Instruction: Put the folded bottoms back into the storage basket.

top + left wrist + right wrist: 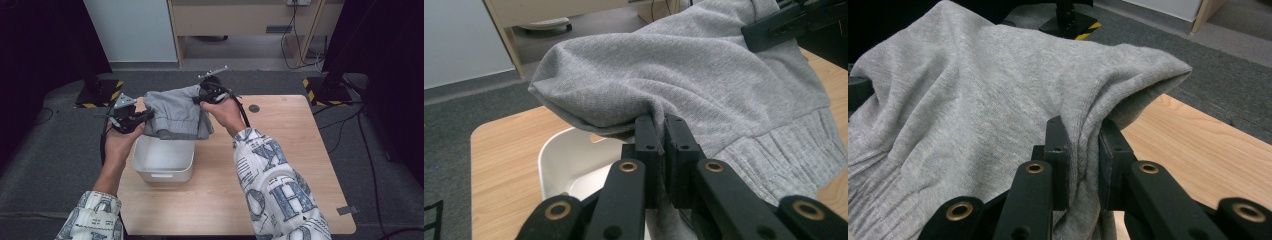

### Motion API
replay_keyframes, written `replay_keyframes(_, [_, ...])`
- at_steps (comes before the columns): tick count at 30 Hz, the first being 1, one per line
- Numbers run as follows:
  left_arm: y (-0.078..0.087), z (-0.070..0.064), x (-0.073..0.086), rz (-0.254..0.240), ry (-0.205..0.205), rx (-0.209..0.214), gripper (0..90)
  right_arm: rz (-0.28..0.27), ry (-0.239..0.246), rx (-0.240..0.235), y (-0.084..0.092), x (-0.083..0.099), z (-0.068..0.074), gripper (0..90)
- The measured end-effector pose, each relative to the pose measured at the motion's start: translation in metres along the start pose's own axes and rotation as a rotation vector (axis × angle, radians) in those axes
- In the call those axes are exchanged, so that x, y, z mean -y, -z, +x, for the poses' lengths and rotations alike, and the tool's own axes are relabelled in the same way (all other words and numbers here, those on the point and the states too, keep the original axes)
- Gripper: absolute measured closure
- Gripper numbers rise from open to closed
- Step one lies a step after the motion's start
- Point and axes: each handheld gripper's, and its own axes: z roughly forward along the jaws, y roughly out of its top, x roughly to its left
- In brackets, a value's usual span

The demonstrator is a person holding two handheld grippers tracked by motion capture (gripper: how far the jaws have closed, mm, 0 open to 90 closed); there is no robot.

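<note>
Currently, the grey sweatshirt (176, 115) hangs in the air between the 2 grippers, directly above the far half of the white plastic bin (163, 160), which stands near the left edge of the wooden table (280, 165). The garment's long axis runs left to right, level with the table's far edge, so the bin lies straight below it and equally near both hands.

The left gripper (146, 116) is clamped on 1 folded corner of the sweatshirt; in the left gripper view its jaws pinch a ridge of fabric (659, 117) with almost no gap. The right gripper (197, 100) is clamped on the opposite corner; in the right gripper view a thicker fold of cloth (1083, 130) sits between its jaws.

The sweatshirt is a heathered grey knit, folded into a compact bundle, with a ribbed hem band (784, 150) hanging along its lower edge toward the person. The cloth sags slightly between the 2 grips.

Judged from this layout, the next move is a joint lowering into the bin; both grippers must descend evenly to keep the fold intact.
</note>
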Motion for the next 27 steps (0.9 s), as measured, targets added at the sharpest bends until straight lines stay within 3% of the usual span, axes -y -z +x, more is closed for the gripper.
replay_keyframes(27, [0.009,0.020,0.014,0.022,0.013,-0.020,85.7,0.030,0.012,-0.029,-0.019,0.000,0.019,78.3])
